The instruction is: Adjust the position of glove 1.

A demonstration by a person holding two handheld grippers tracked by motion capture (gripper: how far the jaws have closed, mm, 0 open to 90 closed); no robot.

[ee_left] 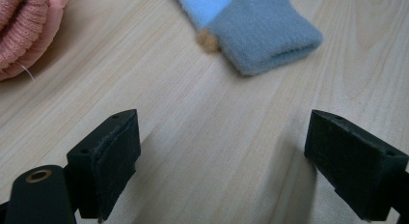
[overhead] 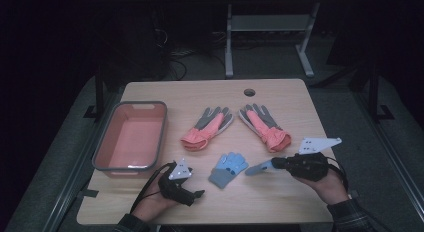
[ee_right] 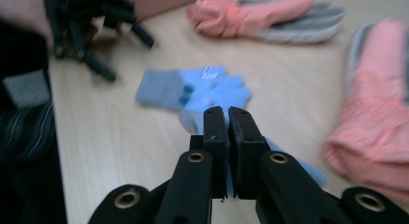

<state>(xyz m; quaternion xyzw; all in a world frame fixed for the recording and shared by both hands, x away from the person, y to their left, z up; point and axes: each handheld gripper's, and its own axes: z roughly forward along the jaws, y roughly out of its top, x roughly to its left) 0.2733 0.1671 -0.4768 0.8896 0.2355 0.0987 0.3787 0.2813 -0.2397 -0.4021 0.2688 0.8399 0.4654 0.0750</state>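
From the high view, the wooden table carries a pink basin at its left, two pink-and-grey gloves side by side in the middle, and a small blue glove nearer the person. The right gripper reaches in from the right with a second blue glove pinched at its tip, held just beside the one lying flat. The left gripper rests low at the table's near edge, well apart from the basin. In the left gripper view, its jaws stand wide apart over bare wood with nothing between them; the grey cuff of the lying blue glove sits ahead, and a pink knitted cuff shows at the upper left corner. In the right gripper view, which is blurred, the jaws are pressed nearly together on what looks like the blue fabric of the held glove, with the other blue glove lying beyond them.
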